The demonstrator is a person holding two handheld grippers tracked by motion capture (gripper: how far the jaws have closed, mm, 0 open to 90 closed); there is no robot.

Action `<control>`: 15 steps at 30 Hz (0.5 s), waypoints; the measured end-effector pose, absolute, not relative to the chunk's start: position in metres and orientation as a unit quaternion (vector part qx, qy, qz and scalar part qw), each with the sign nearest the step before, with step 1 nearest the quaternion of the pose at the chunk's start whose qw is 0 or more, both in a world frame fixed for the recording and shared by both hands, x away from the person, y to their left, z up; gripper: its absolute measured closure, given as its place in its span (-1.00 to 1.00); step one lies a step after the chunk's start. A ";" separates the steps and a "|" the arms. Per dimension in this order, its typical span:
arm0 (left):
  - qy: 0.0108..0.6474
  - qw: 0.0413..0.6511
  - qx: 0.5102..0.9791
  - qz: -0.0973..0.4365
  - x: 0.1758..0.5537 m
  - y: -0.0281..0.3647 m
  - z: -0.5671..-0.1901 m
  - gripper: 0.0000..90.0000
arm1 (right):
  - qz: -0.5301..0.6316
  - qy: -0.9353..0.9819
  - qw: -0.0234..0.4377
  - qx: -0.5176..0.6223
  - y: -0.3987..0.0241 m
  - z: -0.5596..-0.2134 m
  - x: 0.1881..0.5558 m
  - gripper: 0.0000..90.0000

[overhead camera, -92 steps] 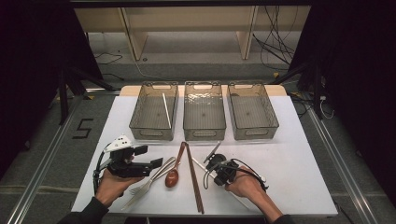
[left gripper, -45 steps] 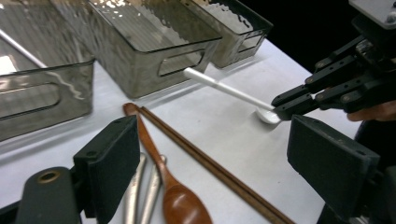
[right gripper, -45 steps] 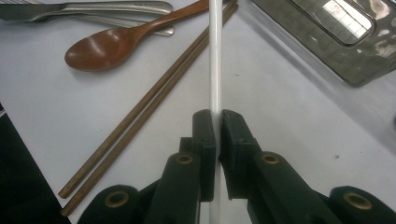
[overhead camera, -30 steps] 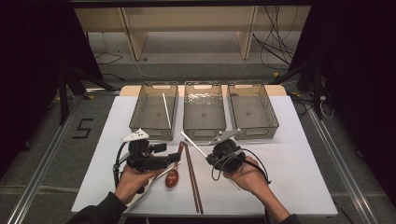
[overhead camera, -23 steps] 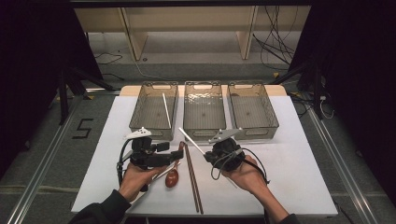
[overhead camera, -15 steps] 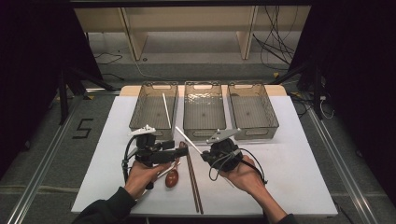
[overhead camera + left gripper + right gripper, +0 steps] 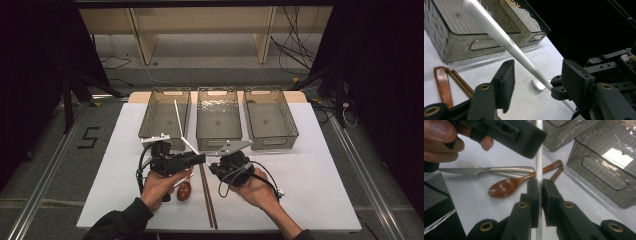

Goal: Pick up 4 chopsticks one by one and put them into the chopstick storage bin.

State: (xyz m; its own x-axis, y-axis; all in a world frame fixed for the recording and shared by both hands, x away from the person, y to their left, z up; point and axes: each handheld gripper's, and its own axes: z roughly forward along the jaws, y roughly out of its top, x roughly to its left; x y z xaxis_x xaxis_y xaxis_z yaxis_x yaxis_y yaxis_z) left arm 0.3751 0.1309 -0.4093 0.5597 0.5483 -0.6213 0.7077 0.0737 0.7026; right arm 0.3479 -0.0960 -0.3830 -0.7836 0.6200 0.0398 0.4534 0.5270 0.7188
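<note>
My right gripper [image 7: 539, 188] is shut on a thin white chopstick [image 7: 539, 157], which rises away from its jaws. In the high view that gripper [image 7: 214, 168] sits at mid-table with the white chopstick [image 7: 190, 145] slanting up and left. My left gripper [image 7: 540, 83] has its jaws on either side of the white chopstick [image 7: 506, 43]; they have just been closing, and a gap still shows on both sides of the stick. From above, the left gripper [image 7: 199, 159] points right, toward the right gripper.
Three smoky clear bins stand in a row at the back: left [image 7: 150, 117], middle [image 7: 218, 89], right [image 7: 292, 120]. A second white chopstick [image 7: 177, 117] leans in the left bin. A wooden spoon [image 7: 184, 191], wooden chopsticks [image 7: 208, 200] and a metal fork [image 7: 486, 170] lie on the white tabletop.
The right gripper lifted the white chopstick off the table. The left gripper rose, moved right to it, and its jaws narrowed around the stick.
</note>
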 end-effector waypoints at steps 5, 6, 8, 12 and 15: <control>0.464 0.568 0.675 -0.081 0.375 0.131 -0.410 0.19 | 0.380 0.865 0.112 0.309 -0.094 -0.383 0.347 0.90; 0.464 0.569 0.674 -0.083 0.375 0.131 -0.410 0.22 | 0.381 0.864 0.111 0.309 -0.094 -0.383 0.347 0.90; 0.464 0.570 0.673 -0.084 0.375 0.130 -0.410 0.28 | 0.383 0.864 0.112 0.308 -0.093 -0.383 0.346 0.90; 0.464 0.575 0.668 -0.087 0.375 0.131 -0.409 0.38 | 0.389 0.861 0.114 0.306 -0.092 -0.382 0.345 0.90; 0.465 0.578 0.665 -0.090 0.375 0.132 -0.410 0.44 | 0.393 0.860 0.114 0.305 -0.092 -0.382 0.344 0.90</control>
